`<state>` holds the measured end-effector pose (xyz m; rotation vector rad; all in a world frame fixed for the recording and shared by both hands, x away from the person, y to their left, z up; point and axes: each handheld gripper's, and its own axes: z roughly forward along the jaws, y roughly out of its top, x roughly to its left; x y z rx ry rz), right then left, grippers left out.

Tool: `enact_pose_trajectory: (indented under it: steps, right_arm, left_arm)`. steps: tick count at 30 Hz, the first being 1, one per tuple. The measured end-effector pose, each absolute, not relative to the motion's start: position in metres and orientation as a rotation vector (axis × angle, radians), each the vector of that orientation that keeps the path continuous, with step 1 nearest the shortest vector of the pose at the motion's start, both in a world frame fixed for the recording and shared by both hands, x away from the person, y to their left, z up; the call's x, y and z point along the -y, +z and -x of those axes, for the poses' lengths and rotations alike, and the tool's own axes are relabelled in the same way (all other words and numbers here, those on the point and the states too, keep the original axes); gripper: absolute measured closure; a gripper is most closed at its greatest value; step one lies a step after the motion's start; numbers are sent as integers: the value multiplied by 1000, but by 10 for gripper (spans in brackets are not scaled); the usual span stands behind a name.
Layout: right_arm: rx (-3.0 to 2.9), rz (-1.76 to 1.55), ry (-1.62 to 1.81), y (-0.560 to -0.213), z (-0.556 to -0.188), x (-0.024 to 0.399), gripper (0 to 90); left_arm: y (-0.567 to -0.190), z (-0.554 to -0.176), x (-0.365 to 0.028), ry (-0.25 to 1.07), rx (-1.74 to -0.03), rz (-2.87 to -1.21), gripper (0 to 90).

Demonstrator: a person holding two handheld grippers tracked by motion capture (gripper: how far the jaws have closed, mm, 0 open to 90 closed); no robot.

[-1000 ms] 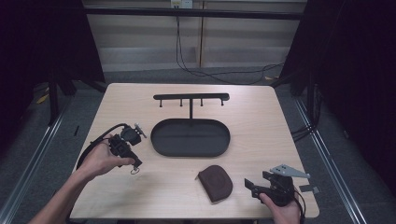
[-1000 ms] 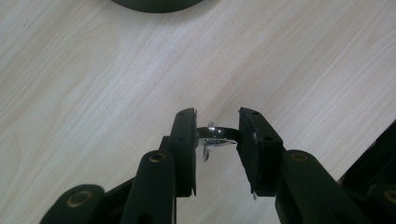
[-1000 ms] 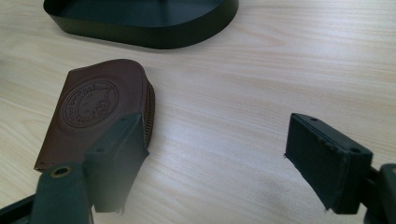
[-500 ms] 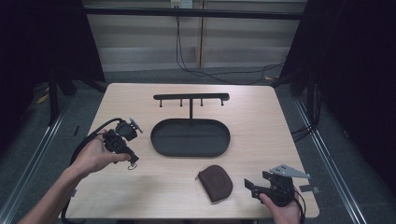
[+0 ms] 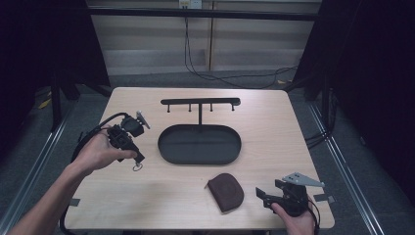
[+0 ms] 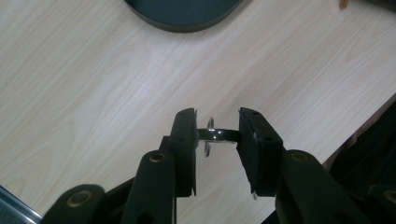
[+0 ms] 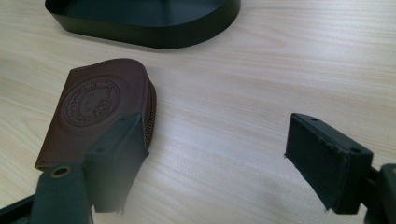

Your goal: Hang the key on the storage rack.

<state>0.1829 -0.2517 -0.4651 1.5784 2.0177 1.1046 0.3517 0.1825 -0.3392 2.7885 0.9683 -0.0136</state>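
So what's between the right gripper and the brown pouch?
Bare wood. In the right gripper view the brown pouch lies just past the right gripper, whose open jaws hold nothing; the table shows between.

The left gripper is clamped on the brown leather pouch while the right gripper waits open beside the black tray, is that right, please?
Not quite: the left gripper is clamped on a small metal key ring, as the left gripper view shows. The brown leather pouch lies free on the table. The right gripper does wait open.

Small metal key ring (image 6: pixel 214 136), dark and glossy, clamped crosswise between the left gripper (image 6: pixel 216 135) pads; a loop hangs below it above the pale wooden table (image 5: pixel 161 191)
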Motion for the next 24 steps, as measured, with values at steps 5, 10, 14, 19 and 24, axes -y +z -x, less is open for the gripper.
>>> enact_pose_trajectory:
  steps: [5, 10, 14, 19, 24]
  right_arm:
    - [-2020, -1580, 1108, -465, -183, 252, 197]
    - [-2016, -1581, 1107, -465, -183, 252, 197]
    - [-2017, -1580, 1106, -465, -183, 252, 197]
    - [-2018, -1580, 1107, -465, -183, 253, 197]
    - [-2020, -1580, 1108, -465, -183, 253, 197]
  left_arm:
    - [-333, -356, -178, -18, -968, -2799, 680]
    - [-320, -360, -172, 1, -980, -2783, 681]
    - [-314, -362, -168, 9, -972, -2791, 681]
    - [-301, -366, -164, -6, -946, -2760, 680]
    - [-295, -370, -159, 15, -947, -2776, 680]
